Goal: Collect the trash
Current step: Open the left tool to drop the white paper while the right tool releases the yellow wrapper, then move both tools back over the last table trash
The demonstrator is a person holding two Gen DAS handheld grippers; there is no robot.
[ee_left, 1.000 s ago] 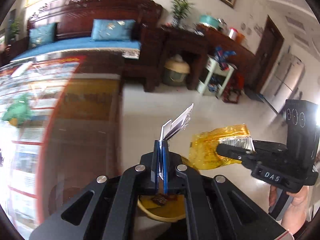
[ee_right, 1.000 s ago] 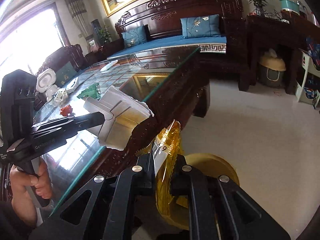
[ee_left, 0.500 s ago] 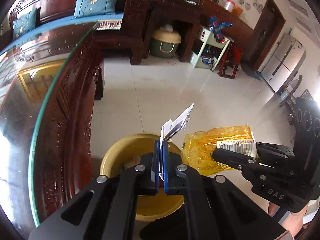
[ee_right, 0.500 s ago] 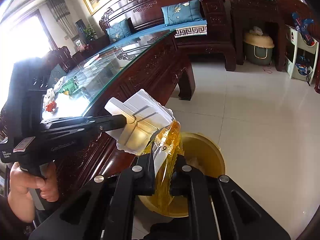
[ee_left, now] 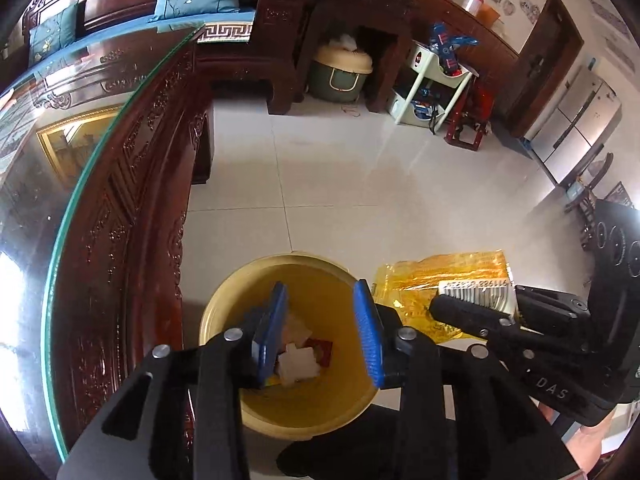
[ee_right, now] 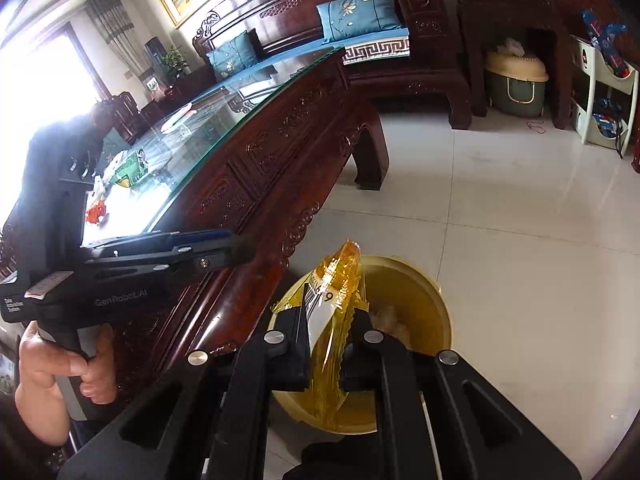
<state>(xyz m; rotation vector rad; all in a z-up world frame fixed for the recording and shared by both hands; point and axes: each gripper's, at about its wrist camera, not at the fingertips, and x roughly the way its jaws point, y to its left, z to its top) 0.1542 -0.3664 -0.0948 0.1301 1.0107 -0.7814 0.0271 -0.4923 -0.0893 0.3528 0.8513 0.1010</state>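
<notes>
trash collection: items at the yellow bin

left gripper [ee_left: 322,334]: jaws have just been opening and are now parted, blue pads [ee_left: 368,340] spread with nothing between them; it is pointed down into the yellow bin [ee_left: 224,300]; white paper scraps [ee_left: 298,362] are seen lying on the bin floor directly below the gap, beside a red scrap [ee_left: 322,350].

right gripper [ee_right: 324,344]: jaws are clenched on a yellow plastic wrapper [ee_right: 340,276] with a white barcode label [ee_right: 320,312]; the wrapper is held upright, rising out past the fingertips; it is held over the near rim of the bin [ee_right: 440,300], which sits just beyond the fingers.

seen from the left wrist, the wrapper [ee_left: 440,276] is held just right of the left gripper, beside the bin's rim, pinched by the right gripper [ee_left: 436,306].

dark carved wooden table [ee_right: 256,184] with a glass top: stood to the left of both grippers, close beside the bin; small items are left on its top, too small to tell.

floor: pale tiles [ee_left: 360,184] beyond the bin.
</notes>
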